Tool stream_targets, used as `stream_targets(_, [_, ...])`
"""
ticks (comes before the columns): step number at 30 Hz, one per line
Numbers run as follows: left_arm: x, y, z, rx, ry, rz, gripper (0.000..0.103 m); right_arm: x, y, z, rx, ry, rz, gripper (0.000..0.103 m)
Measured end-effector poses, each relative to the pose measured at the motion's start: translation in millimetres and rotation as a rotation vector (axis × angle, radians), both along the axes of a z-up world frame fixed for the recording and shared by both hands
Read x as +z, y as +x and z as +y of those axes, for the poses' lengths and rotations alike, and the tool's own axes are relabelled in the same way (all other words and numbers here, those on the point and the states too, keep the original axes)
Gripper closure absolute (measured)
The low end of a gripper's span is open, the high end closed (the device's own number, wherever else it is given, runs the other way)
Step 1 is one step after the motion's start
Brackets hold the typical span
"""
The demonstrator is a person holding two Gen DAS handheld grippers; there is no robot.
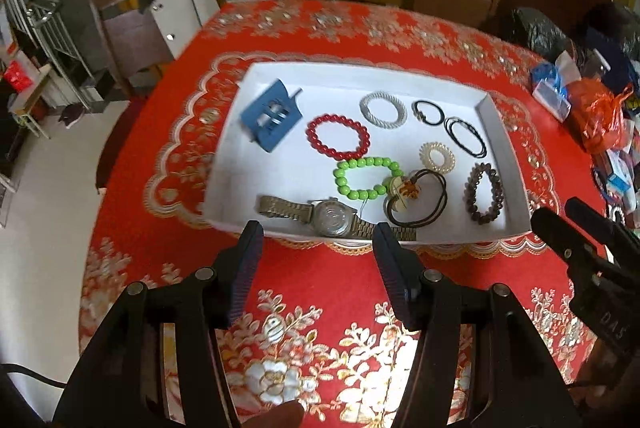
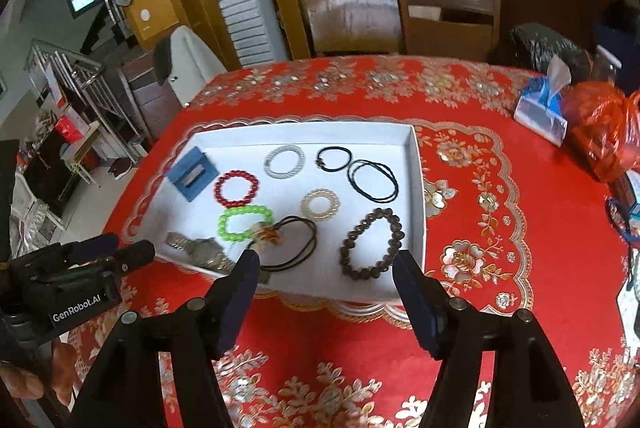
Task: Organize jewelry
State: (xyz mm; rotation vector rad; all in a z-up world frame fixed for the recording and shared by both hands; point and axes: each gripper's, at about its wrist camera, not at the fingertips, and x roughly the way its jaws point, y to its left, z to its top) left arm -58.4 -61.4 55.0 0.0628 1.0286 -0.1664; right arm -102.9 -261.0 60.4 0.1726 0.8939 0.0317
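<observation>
A white tray [image 1: 496,115] [image 2: 416,163] on the red tablecloth holds jewelry: a blue card [image 1: 270,119] [image 2: 192,173], a red bead bracelet [image 1: 338,136] [image 2: 237,188], a green bead bracelet [image 1: 366,176] [image 2: 244,222], a silver bangle [image 1: 383,109] [image 2: 285,160], black hair ties [image 1: 466,135] [image 2: 373,178], a clear coil tie [image 1: 437,155] [image 2: 320,204], a dark bead bracelet [image 1: 484,197] [image 2: 372,242], a corded pendant [image 1: 416,201] [image 2: 280,242] and a metal watch [image 1: 330,218] [image 2: 204,252]. My left gripper [image 1: 318,240] is open and empty at the tray's near edge. My right gripper [image 2: 326,268] is open and empty over the near edge.
A tissue pack [image 2: 542,111], an orange bag [image 2: 604,127] and clutter [image 1: 616,163] lie at the table's right. Wooden chairs [image 2: 448,23] stand behind the table. The table's left edge drops to the floor [image 1: 48,211].
</observation>
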Motion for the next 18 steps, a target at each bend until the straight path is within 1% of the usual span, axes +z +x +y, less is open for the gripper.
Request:
stream_targets(3, [11.0,-13.9,3.8,0.009,-0.002,-0.032,0.047,11.0,-11.9,7.5,0.005,-0.011,-0.022,0.029])
stream_targets(5, [17.2,-22.5,6.0,0.012,-0.002,-0.051,0.047,16.7,-19.7,12.4,0.009,-0.018,-0.035,0.028])
stream_targets(11, [31.0,-40.3,12.6,0.02,-0.008,-0.089,0.047,28.0,-37.4,24.8,0.02,-0.031,-0.053,0.028])
stream_targets(14, [38.3,-47.0,15.9,0.031,-0.005,-0.118,0.047,30.0,-42.8,28.0,0.028,-0.034,-0.055,0.027])
stream_targets(18, [43.3,-51.9,19.1,0.033,-0.012,-0.13,0.047,31.3,-47.5,31.3,0.037,-0.036,-0.055,0.027])
